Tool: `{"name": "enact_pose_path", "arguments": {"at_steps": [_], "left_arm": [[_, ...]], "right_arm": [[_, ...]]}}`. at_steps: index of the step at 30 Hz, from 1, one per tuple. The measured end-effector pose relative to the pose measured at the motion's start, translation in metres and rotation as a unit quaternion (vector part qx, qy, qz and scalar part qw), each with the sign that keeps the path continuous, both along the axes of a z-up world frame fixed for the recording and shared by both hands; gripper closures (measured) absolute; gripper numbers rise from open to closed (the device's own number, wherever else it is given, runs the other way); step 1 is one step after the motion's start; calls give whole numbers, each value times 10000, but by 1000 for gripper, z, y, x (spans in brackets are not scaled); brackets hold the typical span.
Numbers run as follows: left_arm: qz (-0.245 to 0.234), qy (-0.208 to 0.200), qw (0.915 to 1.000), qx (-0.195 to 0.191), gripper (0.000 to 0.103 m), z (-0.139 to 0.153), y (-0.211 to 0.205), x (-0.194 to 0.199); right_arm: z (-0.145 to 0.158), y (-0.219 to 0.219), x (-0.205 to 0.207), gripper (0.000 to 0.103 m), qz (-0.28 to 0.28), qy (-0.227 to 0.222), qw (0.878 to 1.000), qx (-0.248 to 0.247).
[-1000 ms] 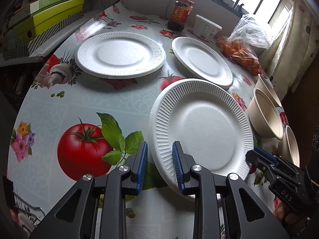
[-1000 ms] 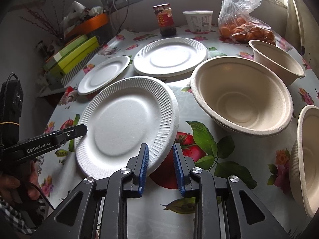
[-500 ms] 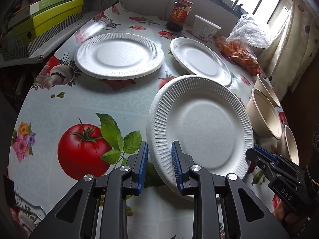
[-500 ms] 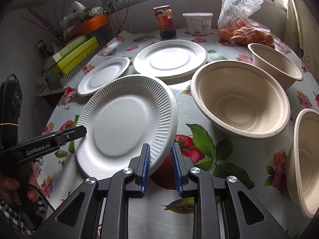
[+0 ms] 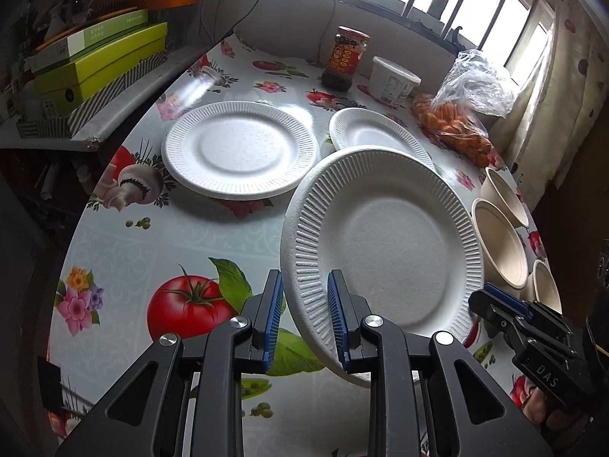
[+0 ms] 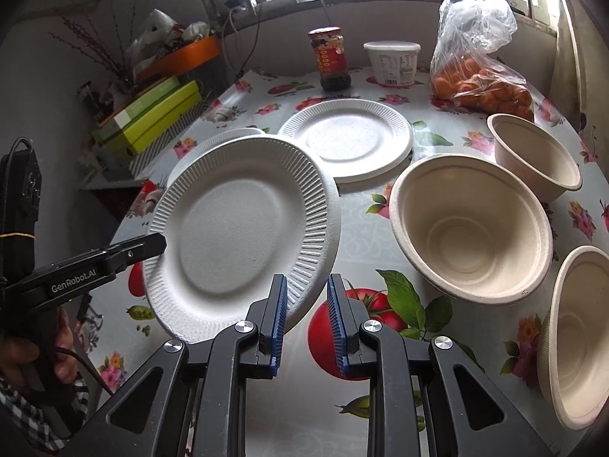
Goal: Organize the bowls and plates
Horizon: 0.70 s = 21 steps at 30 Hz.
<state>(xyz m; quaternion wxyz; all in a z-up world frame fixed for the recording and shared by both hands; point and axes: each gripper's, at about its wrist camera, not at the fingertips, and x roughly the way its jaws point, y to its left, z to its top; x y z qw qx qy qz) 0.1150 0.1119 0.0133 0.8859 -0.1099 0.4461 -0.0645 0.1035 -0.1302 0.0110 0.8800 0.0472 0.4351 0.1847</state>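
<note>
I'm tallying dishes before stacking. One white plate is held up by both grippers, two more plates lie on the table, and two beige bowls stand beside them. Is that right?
No: there are three beige bowls, not two. The right wrist view shows them all: near bowl, middle bowl, far bowl. The rest stands.

Left gripper [image 5: 304, 316] and right gripper [image 6: 306, 316] each angle downward, jaws nearly closed, pinching opposite rims of one raised plate [image 5: 384, 243].
</note>
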Motion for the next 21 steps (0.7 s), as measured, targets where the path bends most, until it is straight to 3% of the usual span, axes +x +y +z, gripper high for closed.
{"name": "enact_pose_path", "arguments": {"at_steps": [21], "left_arm": [[412, -300, 9985, 190, 78, 48, 47, 41]], "right_arm": [[45, 53, 63, 82, 304, -118, 9994, 143]]}}
